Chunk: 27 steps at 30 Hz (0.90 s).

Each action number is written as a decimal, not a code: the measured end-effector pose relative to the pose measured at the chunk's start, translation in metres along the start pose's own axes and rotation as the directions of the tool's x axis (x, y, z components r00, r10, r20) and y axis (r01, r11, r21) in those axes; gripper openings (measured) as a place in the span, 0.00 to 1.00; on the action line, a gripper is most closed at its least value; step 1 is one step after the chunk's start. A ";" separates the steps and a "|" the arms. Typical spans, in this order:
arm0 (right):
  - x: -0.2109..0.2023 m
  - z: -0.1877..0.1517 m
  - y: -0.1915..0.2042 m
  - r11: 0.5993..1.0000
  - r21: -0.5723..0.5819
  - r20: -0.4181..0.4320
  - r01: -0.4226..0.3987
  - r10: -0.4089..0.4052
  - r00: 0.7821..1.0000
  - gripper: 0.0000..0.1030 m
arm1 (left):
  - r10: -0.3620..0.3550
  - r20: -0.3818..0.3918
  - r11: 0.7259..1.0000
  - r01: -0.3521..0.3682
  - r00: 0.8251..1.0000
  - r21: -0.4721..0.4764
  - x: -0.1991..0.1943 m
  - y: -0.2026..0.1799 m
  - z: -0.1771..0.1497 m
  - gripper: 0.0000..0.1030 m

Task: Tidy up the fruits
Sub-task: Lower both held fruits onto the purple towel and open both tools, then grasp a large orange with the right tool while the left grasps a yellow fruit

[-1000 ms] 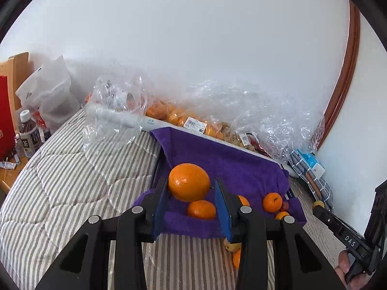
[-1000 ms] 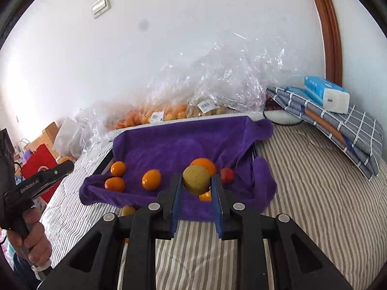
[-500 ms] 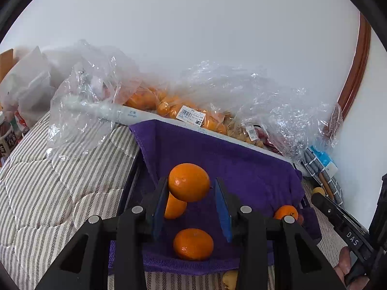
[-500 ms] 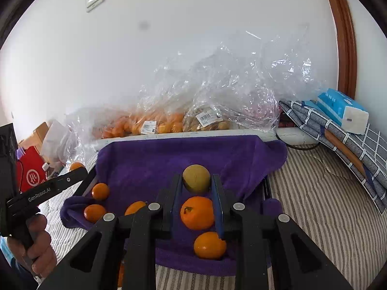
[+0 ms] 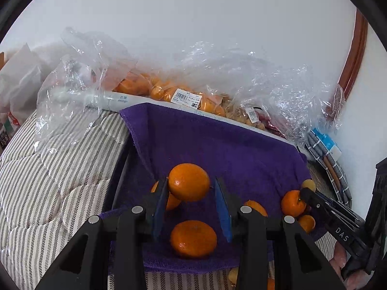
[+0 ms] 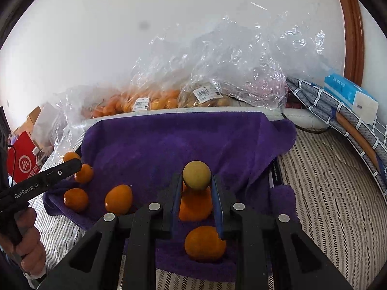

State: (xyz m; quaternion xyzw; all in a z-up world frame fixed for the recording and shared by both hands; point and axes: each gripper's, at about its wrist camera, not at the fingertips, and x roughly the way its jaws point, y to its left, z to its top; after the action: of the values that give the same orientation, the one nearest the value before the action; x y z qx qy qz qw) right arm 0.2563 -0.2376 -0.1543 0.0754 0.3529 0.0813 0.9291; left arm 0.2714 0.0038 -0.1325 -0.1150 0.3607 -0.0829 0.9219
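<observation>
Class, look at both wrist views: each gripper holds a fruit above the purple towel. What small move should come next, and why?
Probably lower the left gripper slightly and release: its orange touches only the left pad, above the purple towel. The right gripper grips the yellow-green fruit.
</observation>
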 end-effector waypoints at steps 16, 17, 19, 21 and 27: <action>-0.037 -0.009 0.013 1.000 0.014 0.042 0.016 -0.016 0.999 0.53 | -0.011 0.044 0.996 0.007 0.999 0.086 -0.020 -0.008 -0.001 0.55; -0.043 -0.011 0.017 1.000 0.022 0.040 -0.001 0.000 0.999 0.53 | -0.014 0.043 0.996 0.010 0.999 0.090 -0.026 -0.005 -0.001 0.55; -0.055 -0.020 0.031 0.999 0.014 0.023 -0.035 0.035 0.999 0.53 | 0.005 0.020 0.995 -0.007 1.000 0.097 -0.033 0.001 0.001 0.56; -0.063 -0.032 0.051 0.998 -0.027 -0.002 -0.063 0.063 0.998 0.53 | 0.063 0.010 0.992 -0.064 0.998 0.112 -0.041 0.009 -0.002 0.56; -0.052 -0.066 0.089 0.983 -0.093 -0.112 -0.161 0.151 0.982 0.53 | 0.092 -0.017 0.989 -0.089 0.996 0.116 -0.065 0.039 -0.015 0.56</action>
State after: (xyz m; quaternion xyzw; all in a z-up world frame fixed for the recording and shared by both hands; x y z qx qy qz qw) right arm 0.1646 -0.1556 -0.1519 0.0512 0.3895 0.1755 0.9027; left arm 0.2164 0.0541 -0.1116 -0.0441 0.3703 -0.0630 0.9257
